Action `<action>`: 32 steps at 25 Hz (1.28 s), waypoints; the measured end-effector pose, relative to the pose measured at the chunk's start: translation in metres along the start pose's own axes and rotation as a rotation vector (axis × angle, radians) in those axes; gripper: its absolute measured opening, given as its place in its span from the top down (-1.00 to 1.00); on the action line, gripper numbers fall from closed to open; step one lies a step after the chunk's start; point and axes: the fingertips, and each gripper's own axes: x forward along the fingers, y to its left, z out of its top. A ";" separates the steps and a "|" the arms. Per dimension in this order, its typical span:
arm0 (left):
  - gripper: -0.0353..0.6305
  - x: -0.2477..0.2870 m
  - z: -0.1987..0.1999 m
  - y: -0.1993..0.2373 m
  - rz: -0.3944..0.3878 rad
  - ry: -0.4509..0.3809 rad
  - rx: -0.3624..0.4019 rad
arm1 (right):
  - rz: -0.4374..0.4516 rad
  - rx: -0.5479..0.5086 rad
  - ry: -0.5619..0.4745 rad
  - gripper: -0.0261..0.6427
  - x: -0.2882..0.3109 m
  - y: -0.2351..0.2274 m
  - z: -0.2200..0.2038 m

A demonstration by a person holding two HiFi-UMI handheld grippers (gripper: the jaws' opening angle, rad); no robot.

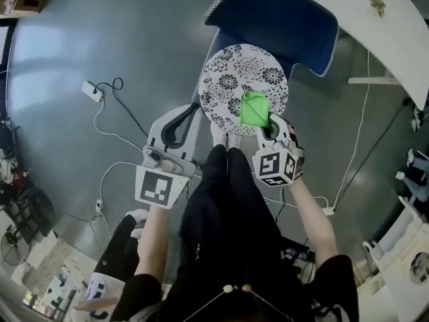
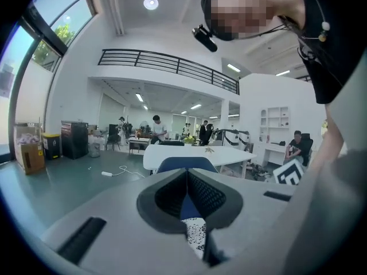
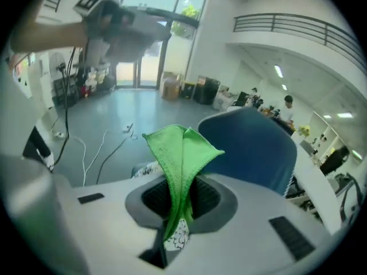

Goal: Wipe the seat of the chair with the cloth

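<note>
Right gripper (image 1: 270, 127) had its fingers clamped tight on the green cloth (image 1: 254, 109), which was bunched up over the lower right part of the round flowery seat (image 1: 231, 79), about mid-frame in the head view. In the right gripper view the cloth stuck up out of the pinched fingers. Left gripper (image 1: 182, 116) sat just off the seat's lower left edge, fingers pressed together with nothing in them. Blue backrest (image 1: 281, 19) above the seat, white bench (image 1: 382, 25) upper right, cables (image 1: 110, 123) on the floor (image 1: 100, 39) at left.
</note>
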 end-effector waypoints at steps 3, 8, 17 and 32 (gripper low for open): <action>0.87 -0.014 0.039 -0.002 0.039 0.022 0.023 | -0.078 0.101 -0.184 0.77 -0.063 -0.029 0.073; 0.87 -0.041 0.112 -0.019 0.049 0.001 0.086 | -0.172 0.330 -0.461 0.77 -0.178 -0.071 0.154; 0.87 -0.074 0.227 -0.046 0.062 -0.224 0.134 | -0.317 0.295 -0.705 0.77 -0.304 -0.118 0.231; 0.87 -0.098 0.253 -0.059 0.067 -0.313 0.142 | -0.327 0.263 -0.760 0.77 -0.341 -0.113 0.240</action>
